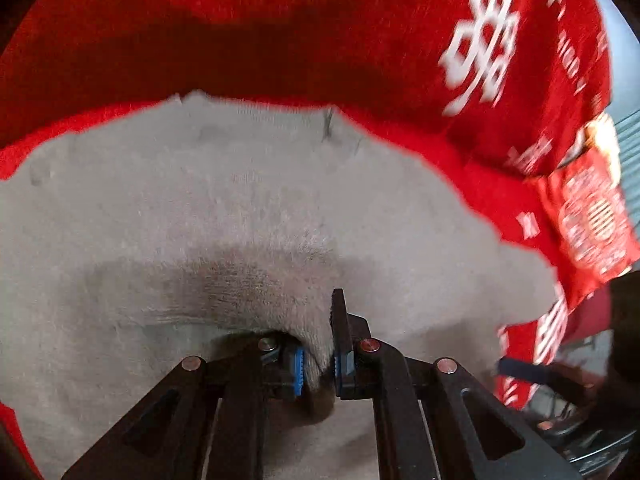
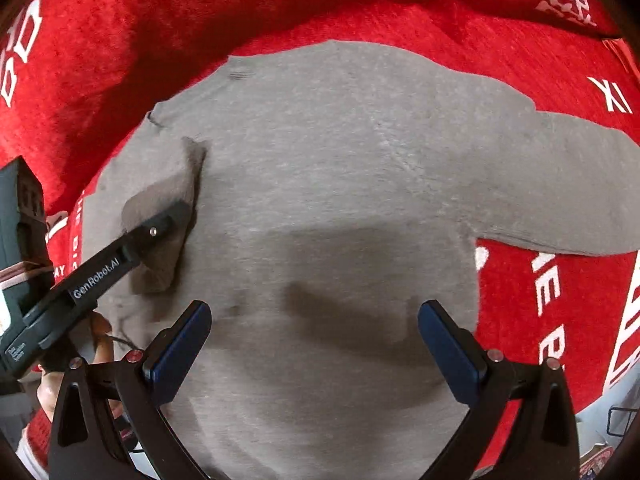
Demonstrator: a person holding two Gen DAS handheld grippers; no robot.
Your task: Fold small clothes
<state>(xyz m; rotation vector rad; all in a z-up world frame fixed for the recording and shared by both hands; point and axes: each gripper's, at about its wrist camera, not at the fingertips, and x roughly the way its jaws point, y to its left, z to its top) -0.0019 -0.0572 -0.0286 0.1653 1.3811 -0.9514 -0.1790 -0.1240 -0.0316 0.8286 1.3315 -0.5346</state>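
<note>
A small grey knit sweater (image 2: 328,184) lies flat on a red cloth with white print (image 2: 560,292). One sleeve (image 2: 568,192) stretches out to the right in the right wrist view. My left gripper (image 1: 320,364) is shut on a pinch of the grey fabric, which bunches between its blue pads. In the right wrist view that left gripper (image 2: 172,220) comes in from the left, holding the other sleeve folded over the sweater's body. My right gripper (image 2: 314,336) hovers above the sweater's lower middle, jaws wide apart with nothing between them.
The red cloth (image 1: 280,32) covers the whole surface around the sweater. Red printed packets (image 1: 588,216) lie at its right edge in the left wrist view. A person's hand (image 2: 100,340) holds the left gripper's handle at the lower left.
</note>
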